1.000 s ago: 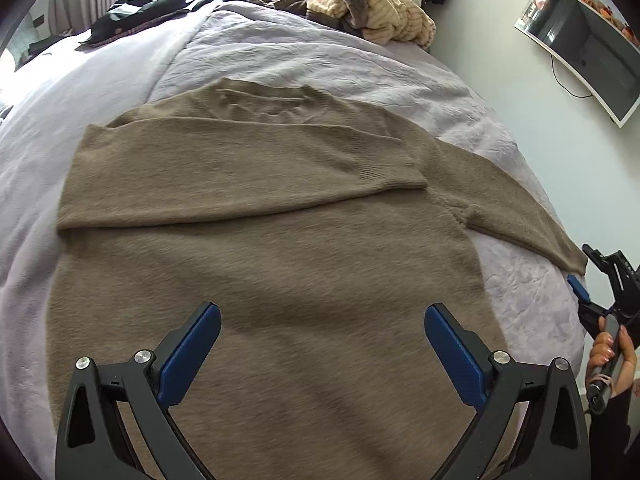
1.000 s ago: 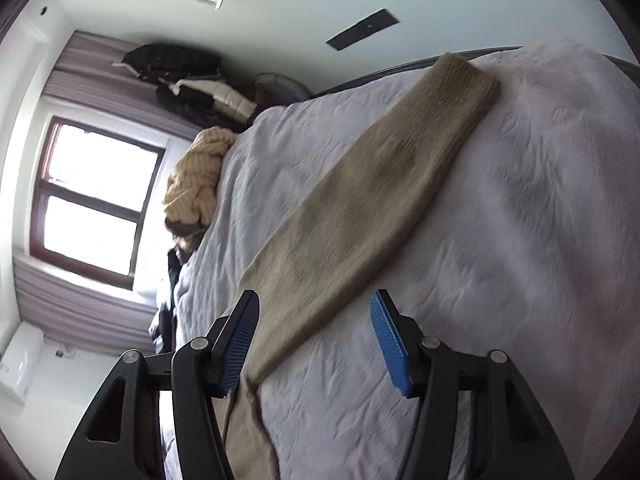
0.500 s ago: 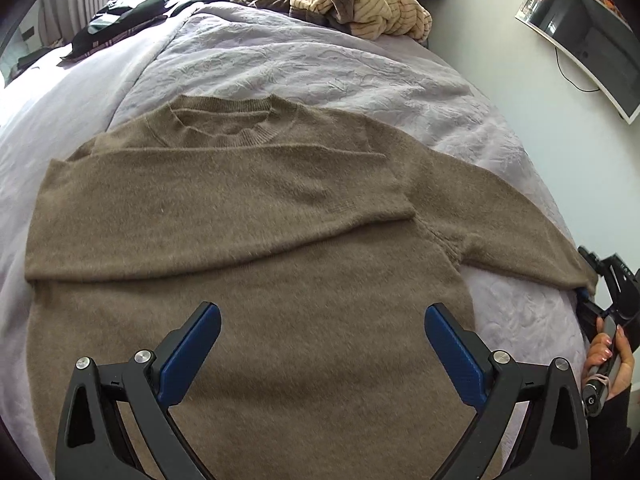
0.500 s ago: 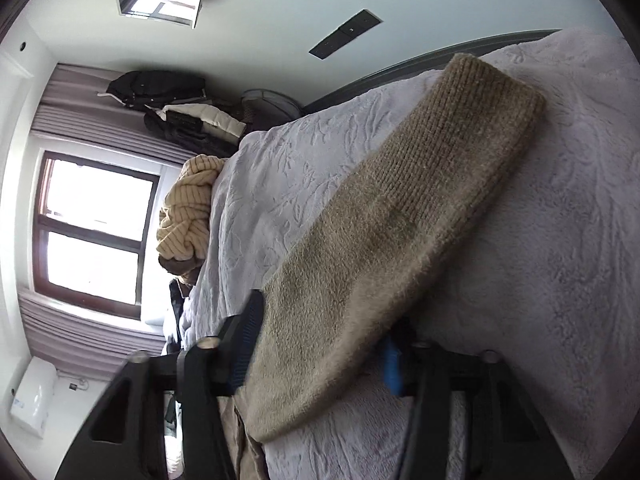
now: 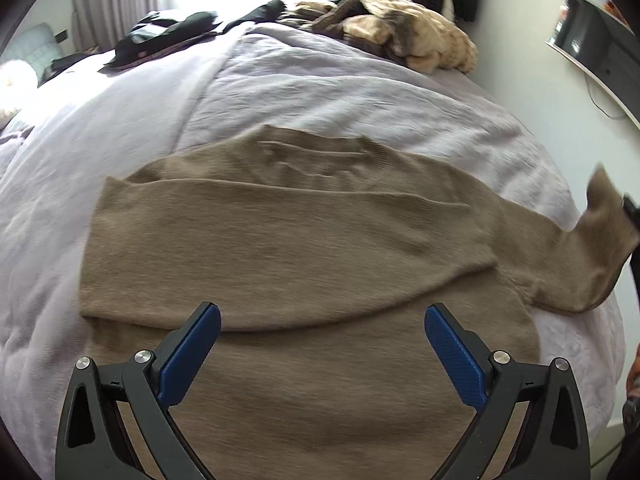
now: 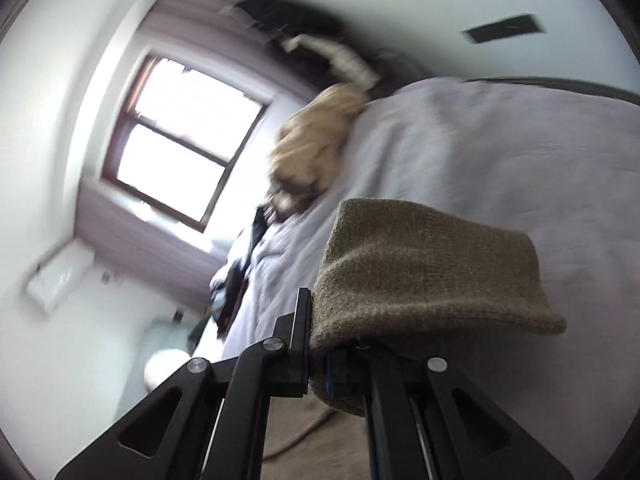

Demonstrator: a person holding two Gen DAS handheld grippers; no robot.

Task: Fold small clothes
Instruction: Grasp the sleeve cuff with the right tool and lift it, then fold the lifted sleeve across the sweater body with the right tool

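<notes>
A tan sweater (image 5: 304,264) lies flat on a lavender bedspread (image 5: 328,92), one sleeve already folded across its chest. The left gripper (image 5: 323,350) hangs over the hem with its blue-padded fingers (image 5: 454,348) spread wide, holding nothing. The right gripper (image 6: 320,354) is clamped tight on the cuff of the other sleeve (image 6: 428,272), which is lifted off the bed (the view is heavily blurred). A heap of cream clothing (image 5: 416,36) sits at the bed's far edge.
</notes>
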